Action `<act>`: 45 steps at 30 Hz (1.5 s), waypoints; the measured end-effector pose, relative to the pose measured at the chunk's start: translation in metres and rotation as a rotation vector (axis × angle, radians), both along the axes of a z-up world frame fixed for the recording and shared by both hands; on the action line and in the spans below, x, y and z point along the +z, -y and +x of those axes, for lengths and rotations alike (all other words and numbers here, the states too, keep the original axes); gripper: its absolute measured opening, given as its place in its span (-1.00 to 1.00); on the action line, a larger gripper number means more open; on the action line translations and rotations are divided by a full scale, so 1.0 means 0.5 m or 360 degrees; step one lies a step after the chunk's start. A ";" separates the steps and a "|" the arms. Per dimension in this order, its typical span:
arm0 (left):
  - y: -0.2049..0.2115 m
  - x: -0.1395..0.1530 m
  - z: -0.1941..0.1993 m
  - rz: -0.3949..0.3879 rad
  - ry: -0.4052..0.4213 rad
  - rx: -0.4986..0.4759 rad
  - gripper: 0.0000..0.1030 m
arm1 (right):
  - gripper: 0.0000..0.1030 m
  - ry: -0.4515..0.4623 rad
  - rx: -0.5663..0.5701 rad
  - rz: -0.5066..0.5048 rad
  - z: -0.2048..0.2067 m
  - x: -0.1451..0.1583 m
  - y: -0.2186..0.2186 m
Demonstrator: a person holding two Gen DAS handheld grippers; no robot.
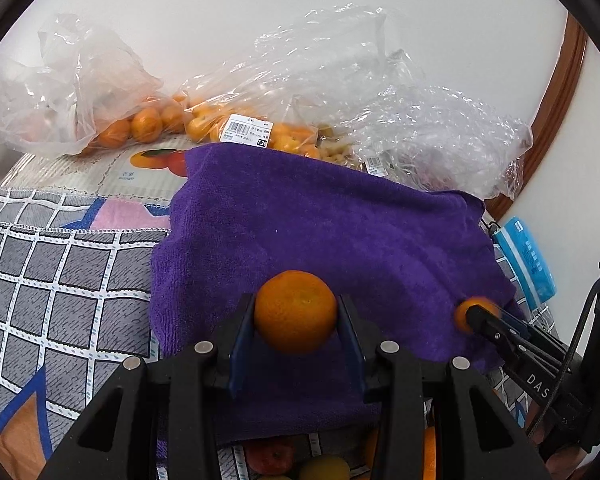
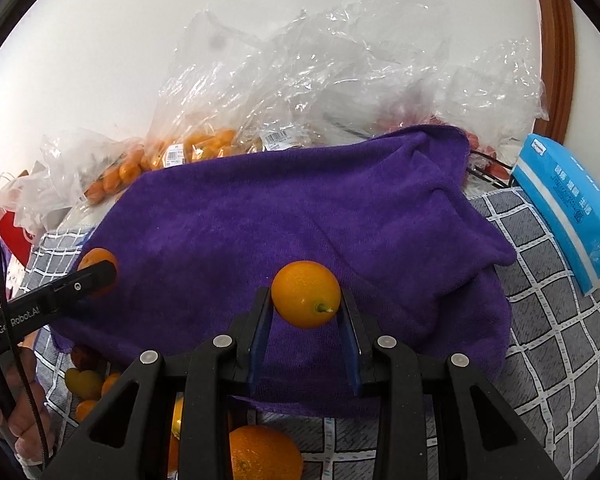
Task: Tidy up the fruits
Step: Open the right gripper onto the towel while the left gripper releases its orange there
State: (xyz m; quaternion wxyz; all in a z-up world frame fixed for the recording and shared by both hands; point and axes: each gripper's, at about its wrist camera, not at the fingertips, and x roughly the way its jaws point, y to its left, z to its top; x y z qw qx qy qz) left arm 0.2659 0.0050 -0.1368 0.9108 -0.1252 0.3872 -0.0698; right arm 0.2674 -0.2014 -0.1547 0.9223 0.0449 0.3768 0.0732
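My left gripper point(image 1: 296, 316) is shut on an orange mandarin point(image 1: 295, 311) above a purple towel point(image 1: 320, 232). My right gripper point(image 2: 306, 300) is shut on a smaller orange fruit with a green stem point(image 2: 306, 294) above the same towel point(image 2: 300, 220). In the left wrist view the right gripper point(image 1: 470, 316) shows at the right with its fruit point(image 1: 466, 312). In the right wrist view the left gripper point(image 2: 100, 276) shows at the left with its mandarin point(image 2: 96, 262).
Clear plastic bags of small oranges point(image 1: 148, 124) and more bags point(image 2: 300, 80) lie behind the towel by the white wall. A blue tissue pack point(image 2: 568, 208) lies right. Loose fruit point(image 2: 260, 456) lies on the grey checked cloth point(image 1: 60, 288) below the grippers.
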 end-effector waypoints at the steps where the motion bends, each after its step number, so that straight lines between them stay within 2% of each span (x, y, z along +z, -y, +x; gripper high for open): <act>1: 0.001 -0.001 0.000 0.0011 0.0000 0.0000 -0.26 | -0.36 -0.0001 0.0002 0.0005 0.000 0.000 0.001; 10: 0.008 -0.002 0.002 0.0069 -0.0002 -0.0011 -0.26 | -0.36 0.0036 -0.0003 -0.0019 -0.006 0.006 -0.002; 14: 0.009 0.000 0.001 0.0064 -0.0001 -0.0020 -0.23 | -0.17 0.0066 -0.0023 -0.0004 -0.010 0.012 0.004; 19: 0.009 0.001 -0.001 0.0049 0.0001 -0.0034 -0.17 | -0.14 0.0072 -0.0057 0.0018 -0.012 0.016 0.012; 27: 0.006 0.013 -0.011 0.0008 0.0051 -0.0049 0.17 | -0.05 0.0131 -0.0083 0.0009 -0.024 0.026 0.011; 31: 0.009 0.020 -0.017 0.0013 0.0088 -0.0057 0.20 | -0.01 0.0148 -0.0074 -0.0014 -0.030 0.029 0.003; 37: 0.009 0.027 -0.020 0.0014 0.0098 -0.0036 0.21 | -0.01 0.0218 -0.0119 -0.0137 -0.042 0.042 -0.004; 45: 0.015 0.069 -0.042 0.0078 0.0179 -0.0037 0.21 | -0.01 0.0186 -0.0135 -0.0054 -0.041 0.051 0.008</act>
